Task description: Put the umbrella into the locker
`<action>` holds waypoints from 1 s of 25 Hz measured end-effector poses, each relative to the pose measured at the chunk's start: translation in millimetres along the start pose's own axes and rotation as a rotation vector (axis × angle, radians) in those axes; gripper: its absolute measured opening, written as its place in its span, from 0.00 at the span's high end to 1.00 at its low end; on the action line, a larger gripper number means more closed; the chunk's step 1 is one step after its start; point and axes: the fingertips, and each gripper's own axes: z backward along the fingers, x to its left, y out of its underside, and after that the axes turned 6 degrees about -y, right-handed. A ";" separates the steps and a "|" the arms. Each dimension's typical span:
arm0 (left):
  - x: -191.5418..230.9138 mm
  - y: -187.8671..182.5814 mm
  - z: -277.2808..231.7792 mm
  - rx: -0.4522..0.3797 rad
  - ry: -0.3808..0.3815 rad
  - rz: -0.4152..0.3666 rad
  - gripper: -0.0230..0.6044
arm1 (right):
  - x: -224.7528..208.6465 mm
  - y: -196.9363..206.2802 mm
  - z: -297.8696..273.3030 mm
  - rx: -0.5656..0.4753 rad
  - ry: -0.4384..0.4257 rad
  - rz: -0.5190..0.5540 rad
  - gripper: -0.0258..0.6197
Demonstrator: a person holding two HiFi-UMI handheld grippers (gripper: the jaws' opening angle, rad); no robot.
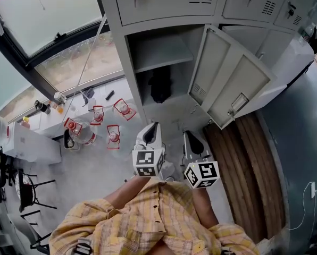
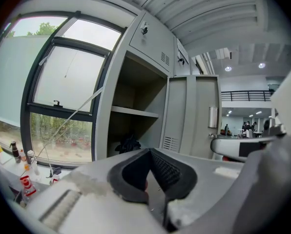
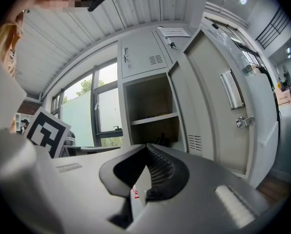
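Umbrella job looks basically wrapped up to me. Starting at the fingers: the left gripper has its fingers pressed together with nothing in them, and the right gripper looks the same, tips meeting on nothing. Both are near the person's chest, side by side, well short of the locker.

The umbrella is that dark bundle on the floor of the open compartment, under the shelf, toward the back. So my read is that the placing step is done and this is the bit right after letting go. All that could be left is closing the door, which hangs wide open on the right. If so, the right gripper is the closer one, and it'd need to get behind the door's far edge and swing it left without clipping the umbrella.

View differences:
- Only the two gripper views let you see the fingers are together; from the head view you mostly get the marker cubes.
- Right gripper view shows the door handle clearly.
- Left gripper view shows the window and some bottles down at the left.
- Head view is the only one showing both grippers against the locker.
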 end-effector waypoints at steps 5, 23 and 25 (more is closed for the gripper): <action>0.4 5.7 10.6 0.001 0.008 -0.017 0.96 | 6.1 0.0 -1.2 -0.001 -0.007 0.005 0.96; 2.2 15.1 20.3 0.011 0.028 -0.017 0.96 | 2.9 0.7 -0.3 -0.004 0.026 0.011 0.96; 1.4 15.0 19.9 0.011 0.030 -0.012 0.96 | 1.8 1.2 -0.1 -0.003 0.028 0.010 0.96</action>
